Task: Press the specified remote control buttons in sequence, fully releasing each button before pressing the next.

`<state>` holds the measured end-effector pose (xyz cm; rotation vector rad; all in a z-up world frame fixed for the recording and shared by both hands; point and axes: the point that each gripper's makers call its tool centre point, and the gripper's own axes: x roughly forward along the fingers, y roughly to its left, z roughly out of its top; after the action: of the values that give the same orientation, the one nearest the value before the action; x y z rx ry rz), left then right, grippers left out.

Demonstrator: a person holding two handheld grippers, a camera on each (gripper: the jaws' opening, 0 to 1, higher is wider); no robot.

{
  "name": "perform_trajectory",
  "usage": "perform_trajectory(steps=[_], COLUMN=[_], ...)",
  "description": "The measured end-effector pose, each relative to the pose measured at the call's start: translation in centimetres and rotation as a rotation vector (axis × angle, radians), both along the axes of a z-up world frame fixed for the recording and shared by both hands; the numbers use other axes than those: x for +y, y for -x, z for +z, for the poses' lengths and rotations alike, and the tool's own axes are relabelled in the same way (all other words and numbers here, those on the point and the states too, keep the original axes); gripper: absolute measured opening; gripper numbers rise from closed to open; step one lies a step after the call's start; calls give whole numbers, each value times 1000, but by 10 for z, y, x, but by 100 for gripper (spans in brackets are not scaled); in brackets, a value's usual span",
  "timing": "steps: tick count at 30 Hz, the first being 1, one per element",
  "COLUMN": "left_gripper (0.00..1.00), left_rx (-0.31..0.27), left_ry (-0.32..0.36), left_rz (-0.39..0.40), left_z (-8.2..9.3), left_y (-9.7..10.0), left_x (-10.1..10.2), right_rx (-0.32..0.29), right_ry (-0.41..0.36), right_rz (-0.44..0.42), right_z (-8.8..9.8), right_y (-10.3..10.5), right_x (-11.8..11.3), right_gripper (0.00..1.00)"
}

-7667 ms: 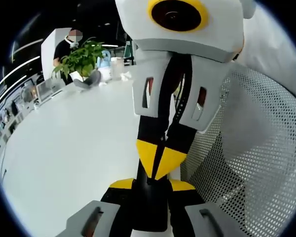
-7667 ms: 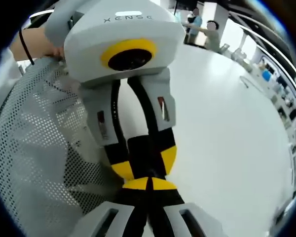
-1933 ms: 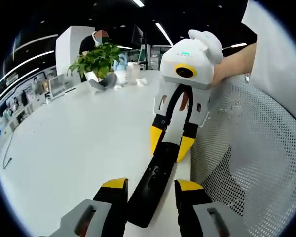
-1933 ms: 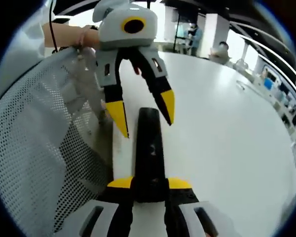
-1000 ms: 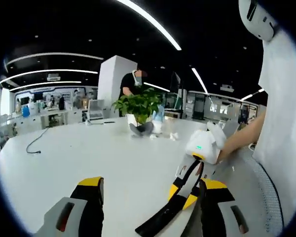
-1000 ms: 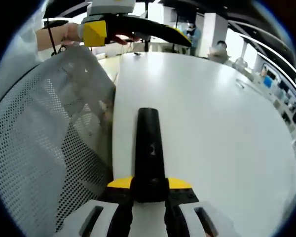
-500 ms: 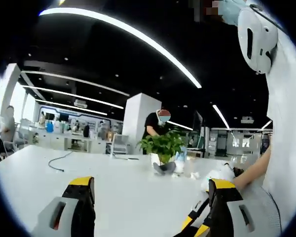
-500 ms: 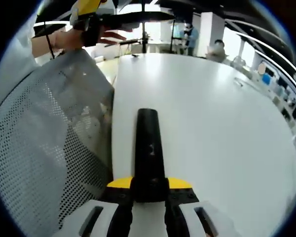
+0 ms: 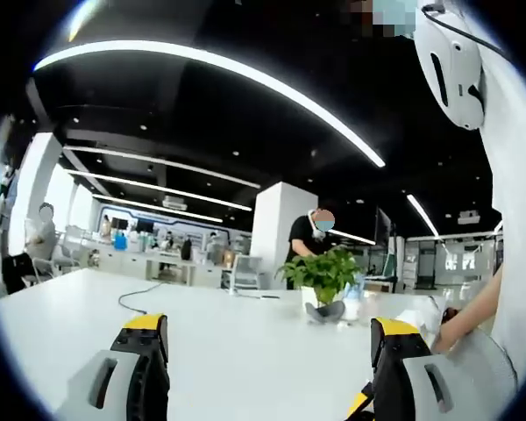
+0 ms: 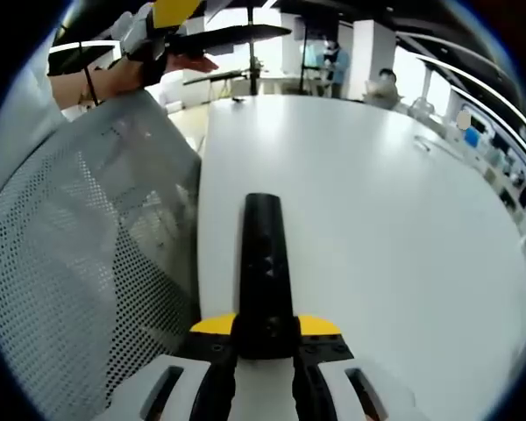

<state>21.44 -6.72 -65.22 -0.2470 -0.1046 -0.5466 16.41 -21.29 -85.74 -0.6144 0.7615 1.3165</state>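
White counter (image 10: 377,219) carries a black remote (image 10: 265,263), clamped at its near end by the right gripper (image 10: 265,329) fingers. Left gripper (image 9: 267,338) is raised over the counter, fingers spread wide, a potted plant (image 9: 326,274) beyond.

Left gripper (image 9: 267,351) agape (raised), right gripper (image 10: 265,326) clamped.

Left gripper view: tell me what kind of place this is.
Probably a large open-plan office or showroom. A long white table carries a potted plant, strip lights run across a dark ceiling, and people stand or sit among desks along the far wall.
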Motion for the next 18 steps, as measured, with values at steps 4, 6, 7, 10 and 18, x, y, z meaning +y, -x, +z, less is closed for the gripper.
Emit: perform_trajectory(steps=[4, 6, 7, 10, 18], left_gripper=[100, 100, 99, 99, 98], left_rx=[21, 50, 69, 72, 107], left_ry=[4, -82, -108, -142, -127], left_rz=[14, -2, -17, -25, -13], left_z=[-3, -14, -19, -23, -28], left_y=[-3, -3, -2, 0, -2], left_x=[4, -4, -9, -9, -4], right_rx=[4, 2, 6, 10, 12], right_ry=[6, 13, 15, 15, 15], right_rz=[4, 25, 33, 46, 92], right_z=[0, 0, 0, 0, 1], right_y=[0, 0, -1, -1, -12], right_x=[0, 0, -1, -1, -3], right_gripper=[21, 21, 21, 21, 20])
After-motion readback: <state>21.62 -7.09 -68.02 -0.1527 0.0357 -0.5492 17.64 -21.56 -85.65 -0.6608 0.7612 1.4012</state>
